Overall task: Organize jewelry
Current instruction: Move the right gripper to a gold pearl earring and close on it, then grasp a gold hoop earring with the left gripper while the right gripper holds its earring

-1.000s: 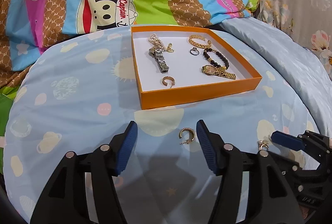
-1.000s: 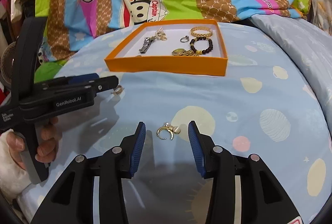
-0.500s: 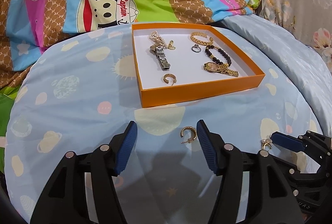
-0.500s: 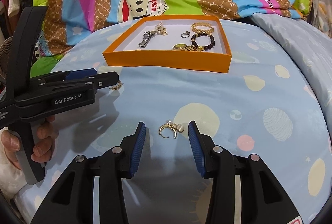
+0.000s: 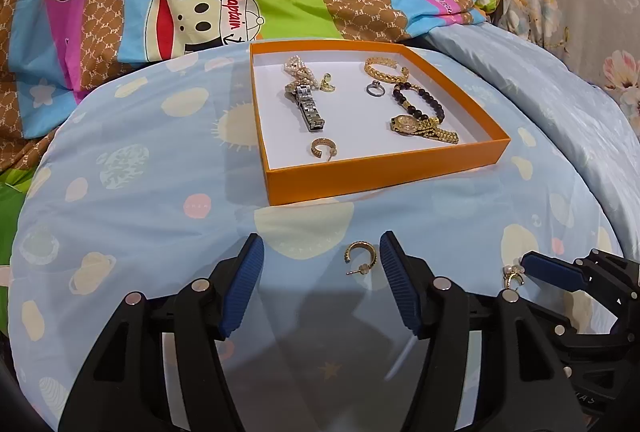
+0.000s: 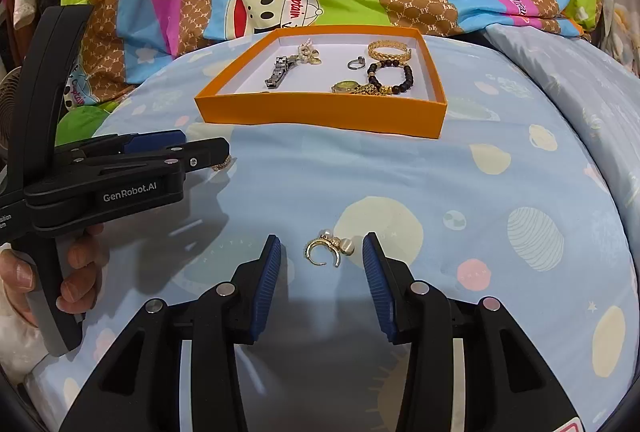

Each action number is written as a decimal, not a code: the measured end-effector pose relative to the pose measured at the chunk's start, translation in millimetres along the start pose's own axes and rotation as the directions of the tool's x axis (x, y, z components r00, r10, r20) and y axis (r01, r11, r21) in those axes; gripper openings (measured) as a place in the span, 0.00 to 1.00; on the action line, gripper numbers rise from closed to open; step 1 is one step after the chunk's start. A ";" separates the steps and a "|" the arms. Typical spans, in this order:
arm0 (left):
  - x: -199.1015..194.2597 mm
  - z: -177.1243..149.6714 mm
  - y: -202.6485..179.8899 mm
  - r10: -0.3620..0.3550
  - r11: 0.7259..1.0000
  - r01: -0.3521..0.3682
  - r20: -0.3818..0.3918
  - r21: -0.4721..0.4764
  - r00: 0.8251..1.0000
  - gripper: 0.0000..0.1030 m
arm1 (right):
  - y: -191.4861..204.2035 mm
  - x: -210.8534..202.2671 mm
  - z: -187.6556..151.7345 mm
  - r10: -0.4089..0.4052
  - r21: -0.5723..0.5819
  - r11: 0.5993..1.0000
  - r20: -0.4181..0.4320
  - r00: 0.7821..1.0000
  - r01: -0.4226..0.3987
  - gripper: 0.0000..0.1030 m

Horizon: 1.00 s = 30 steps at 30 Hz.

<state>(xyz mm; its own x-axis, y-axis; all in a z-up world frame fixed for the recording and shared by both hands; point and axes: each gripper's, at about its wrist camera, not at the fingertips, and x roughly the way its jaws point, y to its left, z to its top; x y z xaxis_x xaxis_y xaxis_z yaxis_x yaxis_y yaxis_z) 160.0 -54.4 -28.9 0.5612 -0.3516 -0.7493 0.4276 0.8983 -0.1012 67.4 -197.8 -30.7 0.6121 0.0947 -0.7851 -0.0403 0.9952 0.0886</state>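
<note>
Gold hoop earring lies on the blue bedsheet between the wide-open left tongs; a pearl-trimmed earring sits likewise framed by the wide right tongs, each lined up for pickup toward the orange tray nearby.

A gold hoop earring is seen flat on the bedsheet, at 6 o'clock from the orange tray; a pearl-trimmed gold earring is placed at its 3 o'clock.

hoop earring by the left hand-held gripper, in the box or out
Out. The hoop earring lies on the blue bedsheet between the open left hand-held gripper fingers, short of the orange box.
</note>
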 end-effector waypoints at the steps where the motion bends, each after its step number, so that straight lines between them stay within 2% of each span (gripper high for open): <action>1: 0.0 0.2 0.1 -0.001 1.000 0.001 0.000 0.001 1.000 0.57 | 0.0 -0.2 0.1 -0.001 0.001 1.000 0.001 1.000 0.001 0.40; 8: 0.8 -0.6 -1.6 -0.005 1.000 0.005 -0.001 0.010 1.000 0.57 | -2.6 1.9 -0.1 -0.010 0.015 1.000 0.000 1.000 0.010 0.31; 12: 0.8 -1.0 -4.8 -0.010 1.000 0.010 -0.007 0.024 1.000 0.57 | -3.9 1.9 -0.2 -0.016 0.021 1.000 0.001 1.000 0.016 0.16; 27: 9.3 1.8 -22.4 -0.007 0.997 0.010 -0.038 0.073 0.999 0.56 | -6.0 -0.9 1.7 -0.012 0.036 0.999 0.010 1.000 0.012 0.16; 30: 8.8 1.9 -21.0 -0.012 0.998 0.014 -0.036 0.067 0.999 0.47 | -6.6 -0.9 2.1 -0.011 0.037 0.999 0.010 1.000 0.011 0.16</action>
<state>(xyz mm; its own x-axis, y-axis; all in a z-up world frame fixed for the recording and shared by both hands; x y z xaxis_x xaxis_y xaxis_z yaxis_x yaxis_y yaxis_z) 157.3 -76.9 -32.1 0.5299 -0.3523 -0.7714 0.4819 0.8736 -0.0679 68.8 -204.5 -29.3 0.6203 0.0831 -0.7799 -0.0045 0.9947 0.1024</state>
